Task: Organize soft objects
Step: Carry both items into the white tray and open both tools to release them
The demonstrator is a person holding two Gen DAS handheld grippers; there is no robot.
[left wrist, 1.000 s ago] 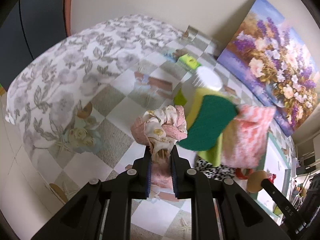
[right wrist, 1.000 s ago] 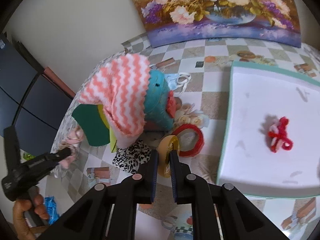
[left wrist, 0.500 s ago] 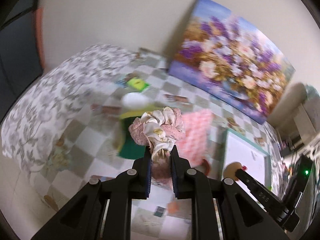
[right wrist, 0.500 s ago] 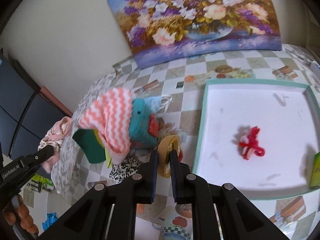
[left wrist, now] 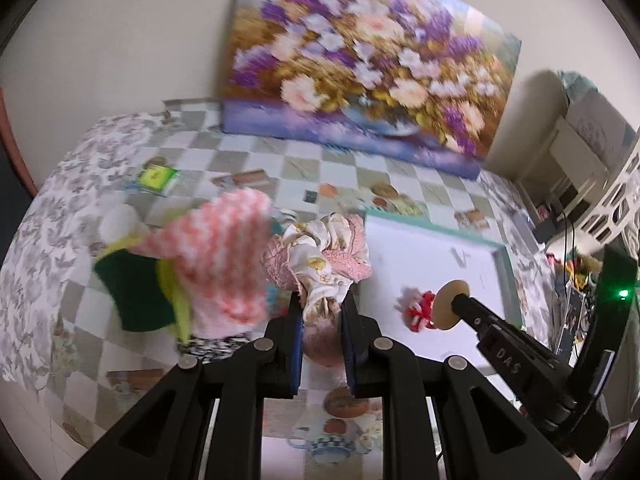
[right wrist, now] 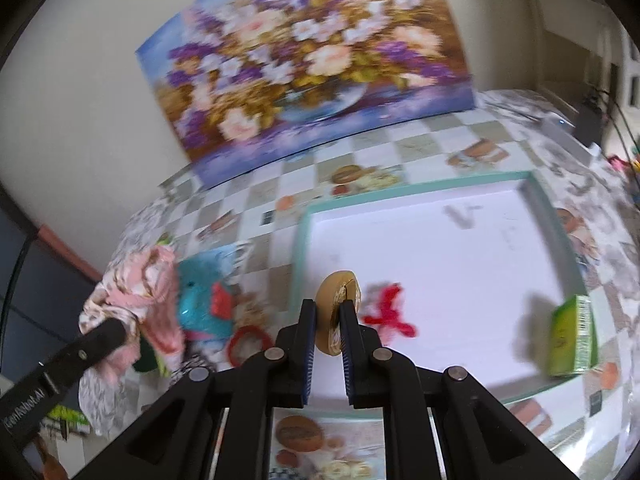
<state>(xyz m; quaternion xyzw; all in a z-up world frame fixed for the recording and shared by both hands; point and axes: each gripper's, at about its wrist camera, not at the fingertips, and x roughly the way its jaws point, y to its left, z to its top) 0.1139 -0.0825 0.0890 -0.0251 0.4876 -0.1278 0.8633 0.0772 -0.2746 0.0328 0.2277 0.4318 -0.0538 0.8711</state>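
Observation:
My left gripper [left wrist: 320, 308] is shut on a pink and cream fabric scrunchie [left wrist: 320, 252] and holds it in the air near the left edge of the white tray [left wrist: 432, 248]. It also shows in the right wrist view [right wrist: 136, 284]. My right gripper [right wrist: 329, 316] is shut on a tan round puff [right wrist: 338, 304], held over the tray's [right wrist: 460, 248] left part, seen in the left view [left wrist: 450, 304]. A red yarn bow [right wrist: 390, 316] lies in the tray. A pile with a pink zigzag cloth [left wrist: 216, 248], green sponge [left wrist: 132, 292] and teal plush [right wrist: 200, 300] sits left of the tray.
A flower painting [right wrist: 304, 64] leans on the wall behind the checkered tablecloth. A green box [right wrist: 572, 336] stands at the tray's right front corner. A red ring [right wrist: 248, 344] and a leopard-print cloth [left wrist: 216, 346] lie by the pile. A green packet [left wrist: 156, 178] lies at far left.
Both grippers swung right toward the tray. The scrunchie moved from over the pile to the tray's left edge; the puff moved from beside the tray to over it.

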